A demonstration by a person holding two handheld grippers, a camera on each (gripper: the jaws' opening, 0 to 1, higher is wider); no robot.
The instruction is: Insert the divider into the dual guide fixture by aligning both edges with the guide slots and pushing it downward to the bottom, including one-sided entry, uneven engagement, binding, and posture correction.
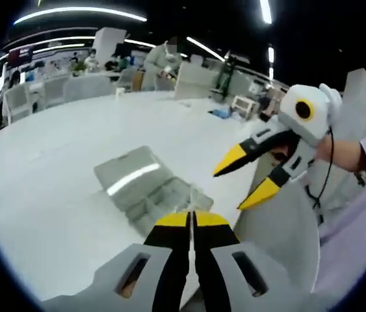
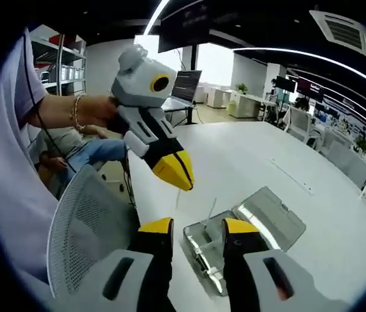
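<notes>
with the left gripper clenched on the thin clear divider and the right gripper released, square both divider edges over the fixture near the table edge before pressing evenly down.

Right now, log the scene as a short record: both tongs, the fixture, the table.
left tongs: shut, raised over the fixture; anything pinched is too thin to tell
right tongs: open, off the fixture, holding nothing
fixture: clear, lying on the table
table: white
</notes>
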